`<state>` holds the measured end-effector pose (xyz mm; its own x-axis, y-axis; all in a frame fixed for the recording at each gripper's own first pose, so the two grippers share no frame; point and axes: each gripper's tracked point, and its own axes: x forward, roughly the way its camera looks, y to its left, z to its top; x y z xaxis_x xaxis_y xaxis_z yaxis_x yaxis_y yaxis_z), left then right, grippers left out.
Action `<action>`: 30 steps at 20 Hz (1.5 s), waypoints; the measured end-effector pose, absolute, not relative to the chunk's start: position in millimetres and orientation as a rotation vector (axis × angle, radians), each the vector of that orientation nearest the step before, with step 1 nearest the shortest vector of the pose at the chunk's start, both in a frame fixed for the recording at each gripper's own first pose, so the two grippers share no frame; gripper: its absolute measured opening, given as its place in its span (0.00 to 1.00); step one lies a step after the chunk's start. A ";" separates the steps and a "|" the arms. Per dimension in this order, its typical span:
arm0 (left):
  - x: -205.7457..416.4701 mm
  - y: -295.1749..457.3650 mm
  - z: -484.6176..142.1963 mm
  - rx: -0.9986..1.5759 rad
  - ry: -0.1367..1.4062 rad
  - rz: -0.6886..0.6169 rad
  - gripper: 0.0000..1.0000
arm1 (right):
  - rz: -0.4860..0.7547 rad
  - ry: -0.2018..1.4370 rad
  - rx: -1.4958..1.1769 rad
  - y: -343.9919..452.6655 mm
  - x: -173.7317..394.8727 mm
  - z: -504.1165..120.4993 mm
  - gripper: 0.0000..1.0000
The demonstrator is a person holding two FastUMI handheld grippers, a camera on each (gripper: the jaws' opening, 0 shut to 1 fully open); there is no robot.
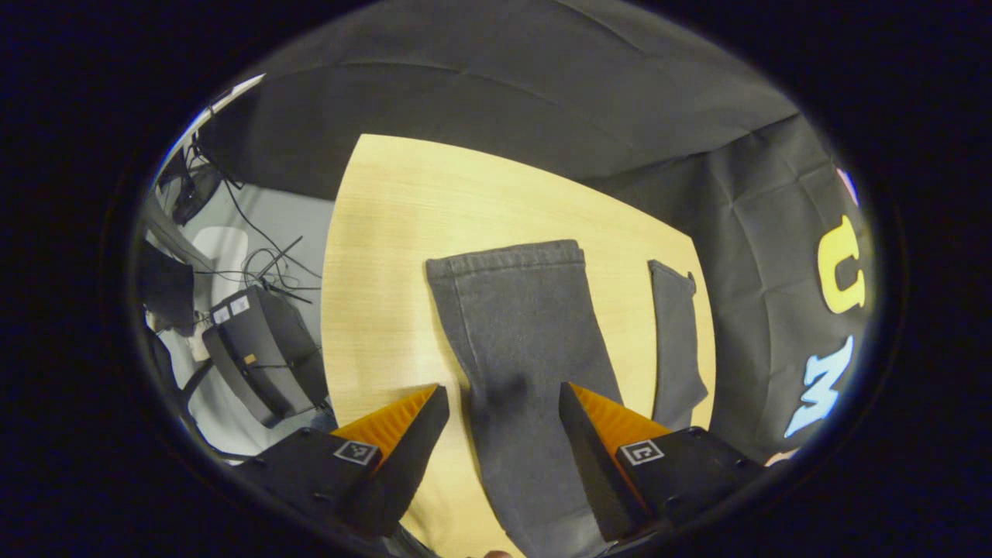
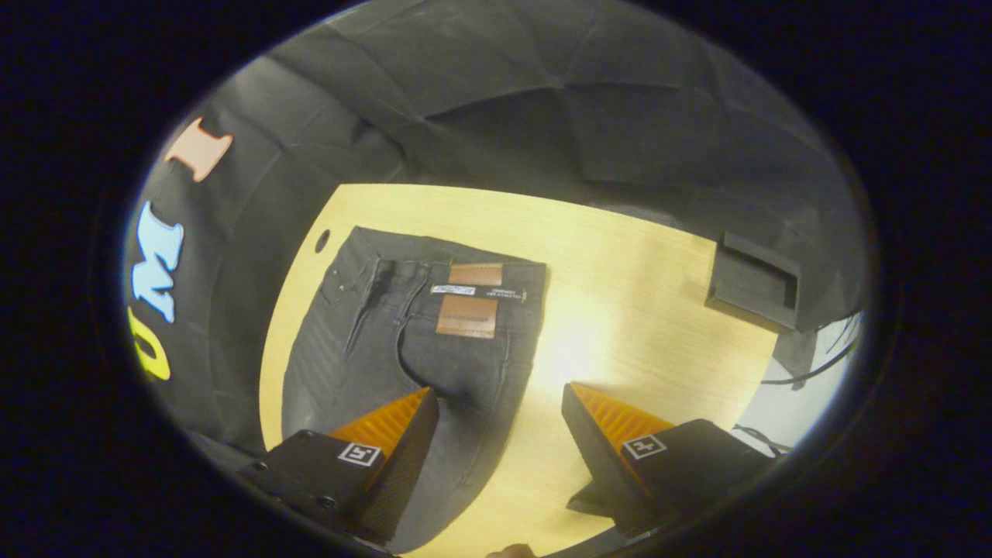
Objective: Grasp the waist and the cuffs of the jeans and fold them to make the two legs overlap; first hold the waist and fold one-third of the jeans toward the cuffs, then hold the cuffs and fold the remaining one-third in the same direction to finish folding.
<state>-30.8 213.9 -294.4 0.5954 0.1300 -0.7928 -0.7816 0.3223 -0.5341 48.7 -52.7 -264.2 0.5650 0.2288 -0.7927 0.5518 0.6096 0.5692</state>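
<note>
Jeans (image 1: 519, 325) of dark grey denim are seen spread flat on a pale wooden table (image 1: 387, 256) in the left gripper view, the two legs lying apart. One leg runs from between the fingers up to its hemmed cuff (image 1: 508, 257) near the middle of the table, and the second leg (image 1: 676, 341) is laid close to the table's right edge. The left gripper (image 1: 504, 411) is held above the nearer leg with its fingers spread wide, one on each side of the cloth, and nothing is gripped between them. Whether the tips touch the denim cannot be told. Past the table's left edge, dark equipment (image 1: 260, 349) and loose cables (image 1: 263, 263) are seen on the floor.

In the right gripper view, the upper part of the jeans (image 2: 403, 341) is shown on the same table (image 2: 635, 294), the waist (image 2: 442, 260) lying toward the far left side. Brown tags (image 2: 467, 310) are fixed at the waistband. The right gripper (image 2: 500, 415) is held with its fingers wide apart and nothing held; one finger is over the denim, the other over bare wood. A dark box (image 2: 756, 283) is seen at the far right corner of the table.
</note>
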 end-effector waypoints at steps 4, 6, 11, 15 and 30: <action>-9.5 214.5 -293.7 -1.080 0.707 0.634 0.96 | -0.181 0.982 0.983 -33.5 68.2 -257.4 0.97; 1.8 212.7 -293.6 -1.079 0.700 0.608 0.96 | -0.174 0.991 0.950 -28.8 76.5 -259.3 0.96; 5.7 214.6 -301.9 -1.091 0.690 0.585 0.87 | -0.186 1.050 0.806 -18.9 75.1 -268.3 0.71; 0.3 220.2 -311.0 -1.119 0.665 0.545 0.46 | -0.141 1.032 0.874 -14.0 82.3 -269.8 0.35; 15.4 196.6 -295.8 -1.336 0.581 0.437 0.08 | 0.258 0.948 1.085 -27.6 91.3 -214.6 0.07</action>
<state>15.4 196.6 -295.8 0.7830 -0.0324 -0.6212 -0.6056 0.1884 -0.7731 91.3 -27.6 -214.6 0.5976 0.6041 -0.5272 0.2535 0.4815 0.8390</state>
